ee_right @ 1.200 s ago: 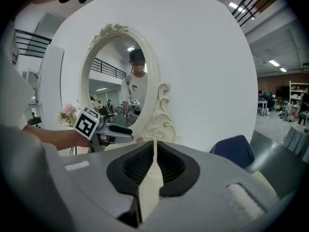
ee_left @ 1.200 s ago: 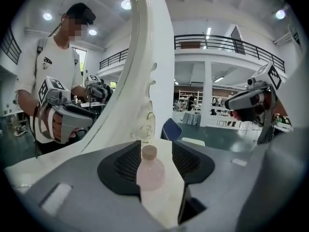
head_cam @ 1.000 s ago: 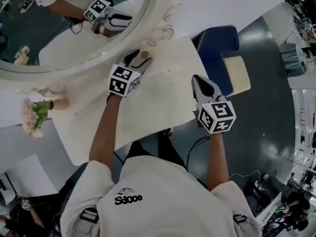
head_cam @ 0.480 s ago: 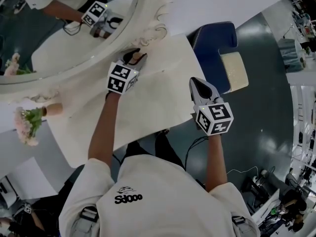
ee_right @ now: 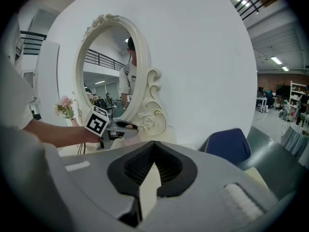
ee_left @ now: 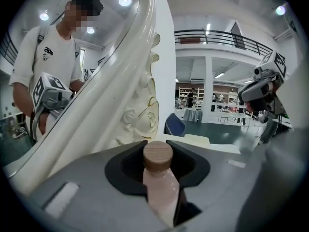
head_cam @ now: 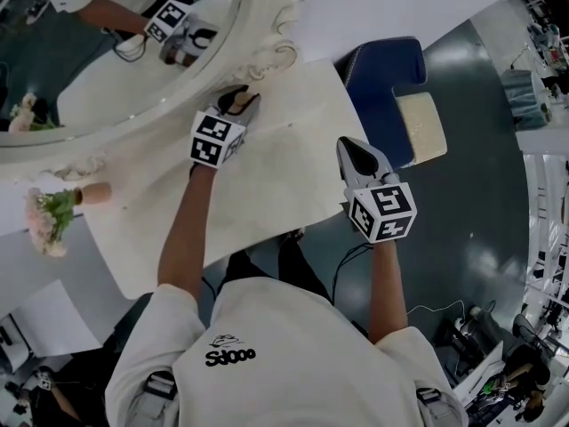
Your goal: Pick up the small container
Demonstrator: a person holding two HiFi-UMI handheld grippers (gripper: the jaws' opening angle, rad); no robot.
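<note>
On table [head_cam: 293,176], left hand-held gripper [head_cam: 238,102] closes round container [ee_left: 160,183].

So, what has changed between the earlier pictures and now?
The left claw has just been closing: its jaws, wide apart around the small container a second ago, now press on its pink body below the wooden cap. The container does not look lifted yet. The right claw stays shut and empty over the edge of the table.
</note>
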